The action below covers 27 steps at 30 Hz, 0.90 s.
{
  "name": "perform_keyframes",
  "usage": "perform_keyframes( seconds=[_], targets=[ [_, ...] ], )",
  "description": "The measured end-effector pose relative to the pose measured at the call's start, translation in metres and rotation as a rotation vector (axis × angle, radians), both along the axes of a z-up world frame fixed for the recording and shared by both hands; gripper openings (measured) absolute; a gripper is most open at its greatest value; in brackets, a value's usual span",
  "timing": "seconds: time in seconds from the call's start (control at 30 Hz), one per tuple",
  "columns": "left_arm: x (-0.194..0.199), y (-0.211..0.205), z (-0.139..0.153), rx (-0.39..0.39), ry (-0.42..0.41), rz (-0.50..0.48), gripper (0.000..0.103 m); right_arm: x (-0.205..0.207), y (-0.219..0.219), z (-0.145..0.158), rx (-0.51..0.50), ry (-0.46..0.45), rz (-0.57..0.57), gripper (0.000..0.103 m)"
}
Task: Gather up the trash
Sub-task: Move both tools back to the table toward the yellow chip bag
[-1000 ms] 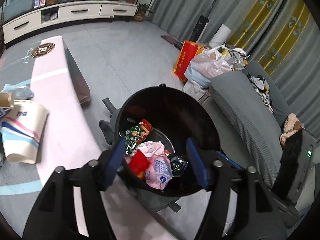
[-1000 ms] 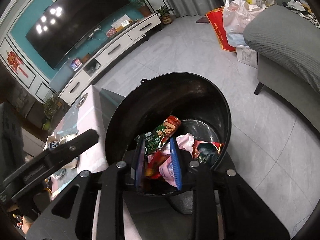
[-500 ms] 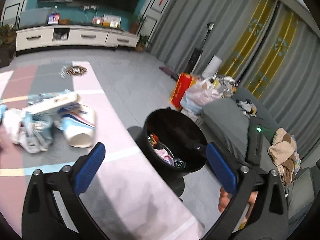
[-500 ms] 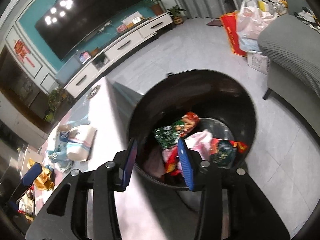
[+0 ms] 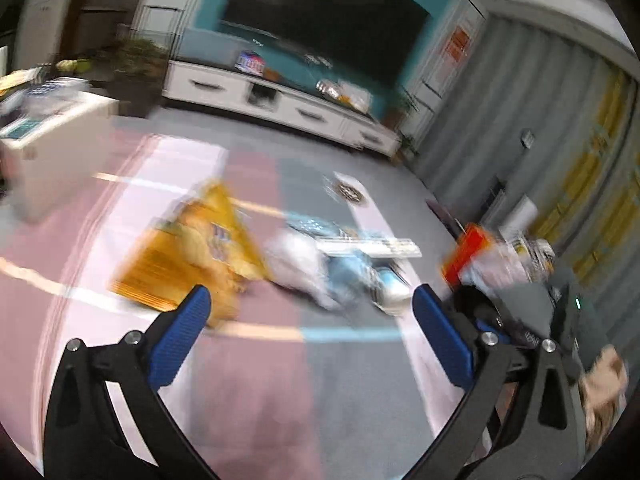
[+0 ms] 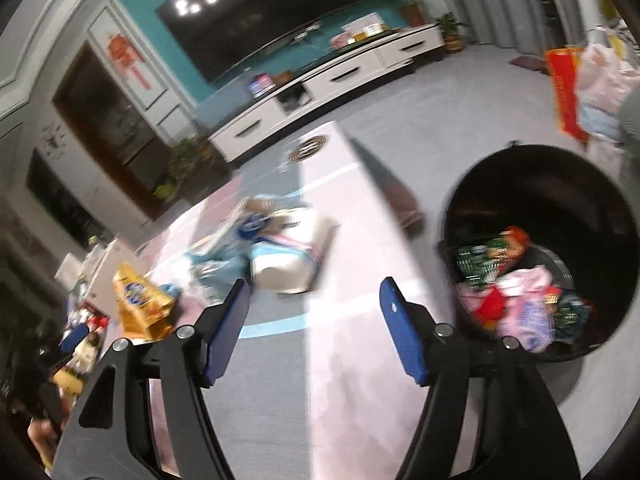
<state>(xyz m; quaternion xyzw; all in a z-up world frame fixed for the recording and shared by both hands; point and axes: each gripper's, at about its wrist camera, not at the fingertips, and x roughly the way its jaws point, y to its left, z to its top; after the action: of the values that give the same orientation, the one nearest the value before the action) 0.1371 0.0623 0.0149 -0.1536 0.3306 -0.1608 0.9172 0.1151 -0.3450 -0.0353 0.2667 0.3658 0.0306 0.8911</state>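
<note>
Tongs tilted over table (both agape, empty)

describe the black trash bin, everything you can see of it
The black trash bin is round, dark and glossy inside, and stands open-topped on the grey floor beside the table's edge. Crumpled wrappers lie in it: green, red, pink and white. Its near rim is partly hidden behind the right gripper's finger. No gripper touches it.

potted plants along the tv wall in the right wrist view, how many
3: one on the tv cabinet's right end, one on the floor just right of the cabinet, one left of it. Blur may hide more.
</note>
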Motion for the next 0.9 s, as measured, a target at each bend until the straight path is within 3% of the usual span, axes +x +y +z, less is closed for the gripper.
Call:
perform_keyframes(
  seconds=[0.2, 0.47, 0.57, 0.67, 0.9],
  targets=[
    [0.025, 0.071, -0.022, -0.065, 0.058, 0.167, 0.100, 0.018, 0.046, 0.002, 0.044, -0.037, 0.110, 0.066],
    [0.054, 0.092, -0.044, -0.132, 0.144, 0.192, 0.100, 0.040, 0.099, 0.000, -0.011, -0.063, 0.178, 0.066],
    [0.059, 0.095, -0.053, -0.100, 0.153, 0.199, 0.100, 0.049, 0.111, -0.005, -0.025, -0.050, 0.186, 0.066],
    [0.066, 0.086, -0.058, -0.018, 0.143, 0.171, 0.100, 0.055, 0.118, -0.010, -0.029, -0.037, 0.191, 0.066],
    [0.085, 0.081, -0.067, 0.025, 0.099, 0.041, 0.100, 0.063, 0.120, -0.015, -0.035, -0.024, 0.190, 0.066]
  ],
)
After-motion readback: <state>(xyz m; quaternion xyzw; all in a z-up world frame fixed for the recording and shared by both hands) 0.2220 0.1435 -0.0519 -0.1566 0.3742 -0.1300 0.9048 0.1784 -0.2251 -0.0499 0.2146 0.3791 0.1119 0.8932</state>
